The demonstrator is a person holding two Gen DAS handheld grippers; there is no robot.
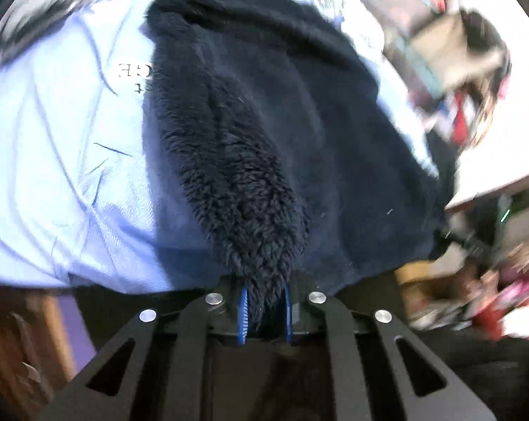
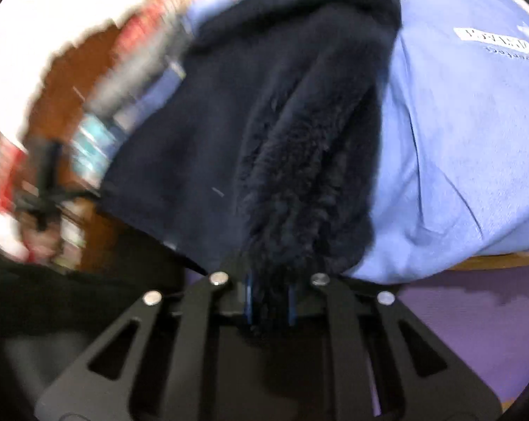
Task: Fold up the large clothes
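Observation:
A dark navy fleece garment (image 1: 264,112) with a fluffy lining lies over a light blue sheet (image 1: 54,161). My left gripper (image 1: 266,310) is shut on a fluffy edge of the garment, which runs forward from its blue-padded fingers. In the right wrist view the same navy garment (image 2: 250,133) stretches ahead. My right gripper (image 2: 270,303) is shut on another fluffy edge of it. Both views are motion-blurred.
The light blue sheet (image 2: 457,147) with printed lettering covers the work surface. Blurred clutter and a white ledge (image 1: 492,161) lie to the right in the left wrist view. Brown furniture and blurred items (image 2: 71,133) are at left, a purple floor (image 2: 474,333) at lower right.

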